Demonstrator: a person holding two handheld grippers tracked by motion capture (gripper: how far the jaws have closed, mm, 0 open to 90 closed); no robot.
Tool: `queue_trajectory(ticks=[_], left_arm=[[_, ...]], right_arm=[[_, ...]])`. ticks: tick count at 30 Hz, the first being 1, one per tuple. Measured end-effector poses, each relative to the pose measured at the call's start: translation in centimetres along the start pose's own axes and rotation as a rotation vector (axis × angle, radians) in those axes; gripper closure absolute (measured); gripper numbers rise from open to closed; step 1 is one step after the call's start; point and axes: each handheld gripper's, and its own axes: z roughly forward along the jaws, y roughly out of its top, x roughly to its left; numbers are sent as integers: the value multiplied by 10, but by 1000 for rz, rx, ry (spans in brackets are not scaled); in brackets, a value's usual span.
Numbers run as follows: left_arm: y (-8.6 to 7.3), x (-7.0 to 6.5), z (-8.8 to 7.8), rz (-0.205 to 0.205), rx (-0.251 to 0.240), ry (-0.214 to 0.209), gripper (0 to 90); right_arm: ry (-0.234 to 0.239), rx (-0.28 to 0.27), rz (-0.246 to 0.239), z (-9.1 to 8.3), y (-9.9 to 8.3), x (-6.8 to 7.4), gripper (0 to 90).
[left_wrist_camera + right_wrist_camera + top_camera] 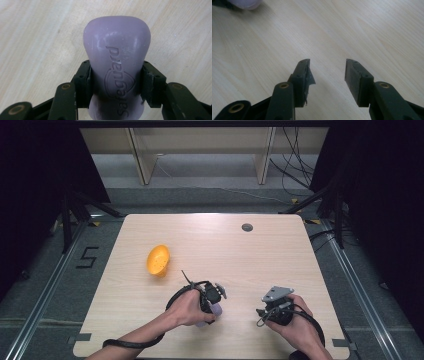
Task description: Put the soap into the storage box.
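While our left gripper [116,82] pinches the purple soap bar [117,65] low at centre frame, perhaps just off the table [250,260], we keep our right gripper [327,75] parted and empty.

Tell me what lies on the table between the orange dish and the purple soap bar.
Nothing but bare wood: in the high view the stretch from the orange dish to the purple soap bar in the left gripper holds no other object.
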Motion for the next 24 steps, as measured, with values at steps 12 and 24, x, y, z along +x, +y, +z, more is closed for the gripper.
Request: queue_trajectory(ticks=[12, 24], left_arm=[[-8, 15, -14, -127, -112, 15, 493], [-17, 31, -21, -232, -153, 43, 493]], right_arm=[[-7, -10, -1, 0, 0, -1, 554], [-6, -6, 10, -1, 0, 0, 554]])
